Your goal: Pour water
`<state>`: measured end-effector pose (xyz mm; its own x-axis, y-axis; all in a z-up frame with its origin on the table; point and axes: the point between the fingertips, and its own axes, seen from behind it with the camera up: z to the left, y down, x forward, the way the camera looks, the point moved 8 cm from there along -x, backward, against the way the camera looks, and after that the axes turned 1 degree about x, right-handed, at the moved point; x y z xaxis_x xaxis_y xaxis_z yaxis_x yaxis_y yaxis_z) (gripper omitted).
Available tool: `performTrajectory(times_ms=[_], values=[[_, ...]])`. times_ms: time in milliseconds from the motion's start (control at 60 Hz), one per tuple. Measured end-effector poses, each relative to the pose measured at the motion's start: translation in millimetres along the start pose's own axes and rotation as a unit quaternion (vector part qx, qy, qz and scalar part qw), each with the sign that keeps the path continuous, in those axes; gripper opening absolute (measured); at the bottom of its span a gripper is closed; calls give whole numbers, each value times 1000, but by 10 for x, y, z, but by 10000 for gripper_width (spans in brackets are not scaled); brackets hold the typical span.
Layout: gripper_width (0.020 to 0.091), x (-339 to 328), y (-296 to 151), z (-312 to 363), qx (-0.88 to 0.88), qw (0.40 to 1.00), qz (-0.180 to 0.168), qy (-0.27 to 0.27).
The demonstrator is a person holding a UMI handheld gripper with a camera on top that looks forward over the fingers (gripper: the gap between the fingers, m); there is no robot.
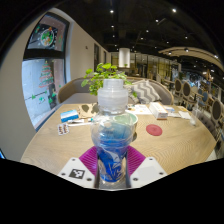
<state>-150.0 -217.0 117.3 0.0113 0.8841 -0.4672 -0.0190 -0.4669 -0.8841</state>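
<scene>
A clear plastic water bottle (112,135) with a white cap and a blue label stands upright between my fingers, close to the camera. My gripper (112,163) is shut on the water bottle, with both magenta pads (90,158) pressed against its lower sides. The bottle is lifted above a round wooden table (170,145). A red coaster-like disc (154,129) lies on the table beyond and to the right of the bottle. The bottle's base is hidden by the gripper body.
A green potted plant (104,75) stands behind the bottle at the table's far side. Papers and small items (150,108) lie at the far right, a blue-and-white object (68,116) at the left. A wall screen (45,38) hangs at the left.
</scene>
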Motion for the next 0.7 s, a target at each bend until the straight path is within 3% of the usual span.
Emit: performTrajectory(times_ms=[17, 100, 233, 467, 700], values=[[309, 1, -19, 11, -3, 1000, -1, -1], [308, -29, -151, 66, -5, 1000, -11, 1], [309, -17, -599, 380, 44, 998, -29, -41], [307, 201, -1663, 895, 258, 946, -62, -184], [305, 796, -1958, 865, 571, 773, 4, -277]])
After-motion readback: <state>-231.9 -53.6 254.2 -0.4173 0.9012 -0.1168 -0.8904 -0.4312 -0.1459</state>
